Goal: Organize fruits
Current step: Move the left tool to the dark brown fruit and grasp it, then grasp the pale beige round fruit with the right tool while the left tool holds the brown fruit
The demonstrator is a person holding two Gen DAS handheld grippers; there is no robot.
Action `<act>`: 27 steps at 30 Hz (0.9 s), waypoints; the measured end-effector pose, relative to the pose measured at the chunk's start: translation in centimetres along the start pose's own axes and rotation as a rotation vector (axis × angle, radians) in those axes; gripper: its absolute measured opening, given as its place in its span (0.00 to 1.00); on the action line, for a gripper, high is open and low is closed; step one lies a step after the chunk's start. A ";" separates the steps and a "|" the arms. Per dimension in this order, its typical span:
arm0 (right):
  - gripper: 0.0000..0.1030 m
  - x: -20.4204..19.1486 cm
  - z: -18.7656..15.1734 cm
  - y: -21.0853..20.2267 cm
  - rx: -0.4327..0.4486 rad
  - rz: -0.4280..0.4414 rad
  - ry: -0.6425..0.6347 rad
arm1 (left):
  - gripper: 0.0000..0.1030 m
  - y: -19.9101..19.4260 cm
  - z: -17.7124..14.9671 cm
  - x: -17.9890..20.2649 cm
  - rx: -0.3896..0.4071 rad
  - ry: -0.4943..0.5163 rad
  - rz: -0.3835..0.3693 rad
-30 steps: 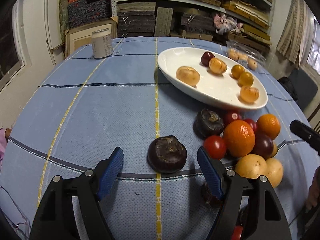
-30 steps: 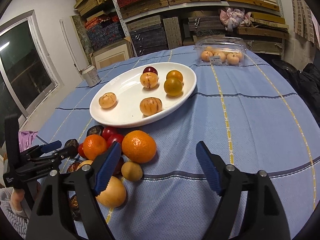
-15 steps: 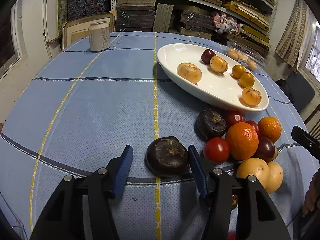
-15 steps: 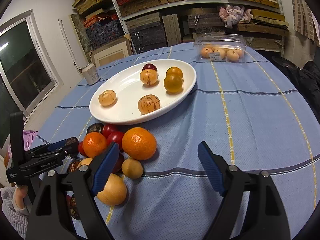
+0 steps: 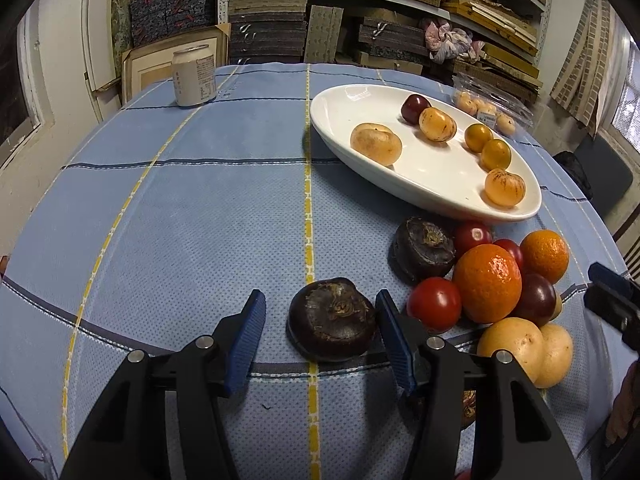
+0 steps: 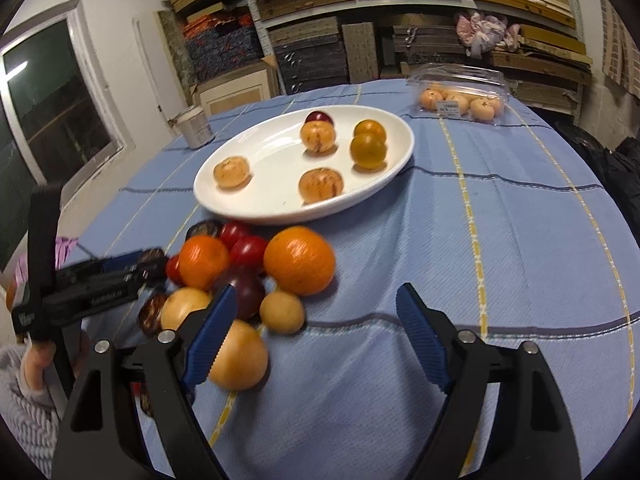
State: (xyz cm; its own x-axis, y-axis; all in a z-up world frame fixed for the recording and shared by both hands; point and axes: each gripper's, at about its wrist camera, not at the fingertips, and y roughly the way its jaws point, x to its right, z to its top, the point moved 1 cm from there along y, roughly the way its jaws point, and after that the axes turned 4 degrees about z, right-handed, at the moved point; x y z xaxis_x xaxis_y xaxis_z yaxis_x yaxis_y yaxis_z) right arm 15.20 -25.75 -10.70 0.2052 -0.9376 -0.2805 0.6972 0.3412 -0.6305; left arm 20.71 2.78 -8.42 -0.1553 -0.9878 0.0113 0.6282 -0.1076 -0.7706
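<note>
A dark brown flattened fruit (image 5: 332, 320) lies on the blue checked tablecloth between the pads of my left gripper (image 5: 320, 312). The right pad touches it and a gap shows at the left pad, so the jaws stand open around it. To its right is a pile with a second dark fruit (image 5: 422, 250), a tomato (image 5: 434, 304), oranges (image 5: 488, 284) and yellow fruits. The white oval plate (image 5: 432, 172) behind holds several small fruits. My right gripper (image 6: 316, 300) is open over bare cloth, just right of the pile (image 6: 298, 266). The left gripper (image 6: 120, 272) shows at the pile's left.
A drink can (image 5: 194, 76) stands at the far left of the table. A clear plastic box (image 6: 460, 96) of small fruits sits at the far right. Shelves stacked with boxes fill the back wall. A person's hand (image 6: 36, 360) holds the left tool.
The left jaws have narrowed around the dark fruit and the gripper has edged closer to it. The right gripper has stayed open and nearly still.
</note>
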 end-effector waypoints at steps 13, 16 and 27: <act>0.73 -3.0 -2.0 0.2 -0.045 0.058 -0.128 | 0.41 0.2 0.2 0.7 0.003 0.030 -0.005; 0.66 -3.2 -2.2 0.5 -0.063 0.074 -0.132 | 0.41 0.1 0.1 0.7 0.003 0.032 -0.006; 0.51 -4.3 -2.7 2.2 -0.139 0.112 -0.153 | 0.41 0.0 0.0 0.9 0.002 0.040 -0.007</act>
State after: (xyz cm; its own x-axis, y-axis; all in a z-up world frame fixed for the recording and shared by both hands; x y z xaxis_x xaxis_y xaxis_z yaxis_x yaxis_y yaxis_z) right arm 14.04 -20.81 -12.83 0.3848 -0.8890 -0.2480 0.5650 0.4394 -0.6984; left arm 20.56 1.93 -8.42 -0.1898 -0.9818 -0.0089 0.6288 -0.1146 -0.7690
